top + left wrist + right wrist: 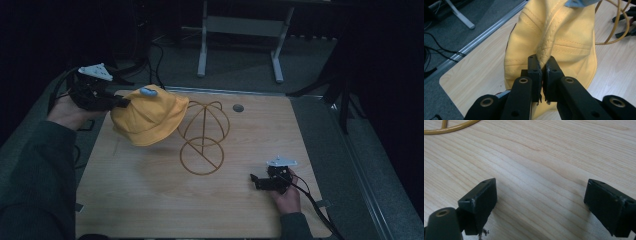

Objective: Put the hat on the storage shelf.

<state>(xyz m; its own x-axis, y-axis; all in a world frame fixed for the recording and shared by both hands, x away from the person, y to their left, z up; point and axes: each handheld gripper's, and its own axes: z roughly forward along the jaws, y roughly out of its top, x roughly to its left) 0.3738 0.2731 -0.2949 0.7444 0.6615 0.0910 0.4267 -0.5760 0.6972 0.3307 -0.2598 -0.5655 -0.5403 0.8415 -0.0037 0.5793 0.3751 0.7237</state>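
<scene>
A yellow cloth hat [150,116] hangs above the table's back left, beside a gold wire hat stand [204,137]. My left gripper [122,102] is shut on a fold of the hat's fabric. In the left gripper view the hat [559,37] is pinched between the pads of that gripper [544,68]. A light blue patch [148,91] sits on the hat's top. My right gripper [256,180] rests low over the table at the front right, open, with bare wood between its jaws [541,195]. The stand's round base [449,126] shows in the right gripper view.
The wooden table [150,200] has a small round grommet [238,107] near its back edge. A metal rail [481,35] runs along the table's far side. Beyond it stand the legs of a frame [202,45] and loose cables [155,60] on the floor.
</scene>
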